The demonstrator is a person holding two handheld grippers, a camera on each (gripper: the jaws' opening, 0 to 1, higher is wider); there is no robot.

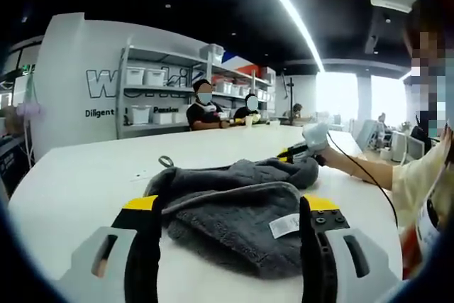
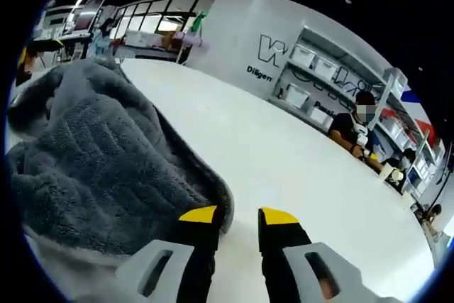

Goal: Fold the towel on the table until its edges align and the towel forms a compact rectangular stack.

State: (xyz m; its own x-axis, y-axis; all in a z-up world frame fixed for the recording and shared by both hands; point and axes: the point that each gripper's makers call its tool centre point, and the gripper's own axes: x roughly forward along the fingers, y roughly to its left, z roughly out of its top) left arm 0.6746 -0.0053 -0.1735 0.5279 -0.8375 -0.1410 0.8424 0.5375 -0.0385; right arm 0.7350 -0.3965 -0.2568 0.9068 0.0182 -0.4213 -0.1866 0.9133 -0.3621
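Observation:
A dark grey towel [image 1: 234,196] lies bunched in rough folds on the white table [image 1: 78,182], with a white label [image 1: 284,226] near its front edge and a small loop [image 1: 165,162] at its far left. My left gripper [image 1: 230,207] is wide open, its yellow-tipped jaws standing either side of the towel's near part. The right gripper [image 1: 289,153] comes in from the right at the towel's far corner, held by a person's hand [image 1: 335,159]. In the right gripper view the towel [image 2: 92,154] spreads to the left. My right gripper [image 2: 240,216] is open by a narrow gap over bare table [image 2: 298,154], its left jaw beside the towel's edge.
A person's arm and pale sleeve [image 1: 418,182] with a black cable [image 1: 369,175] sit at the right. Two people [image 1: 204,108] sit behind the table's far edge. Shelves with white bins [image 1: 145,79] line the wall behind them. Bare tabletop stretches left of the towel.

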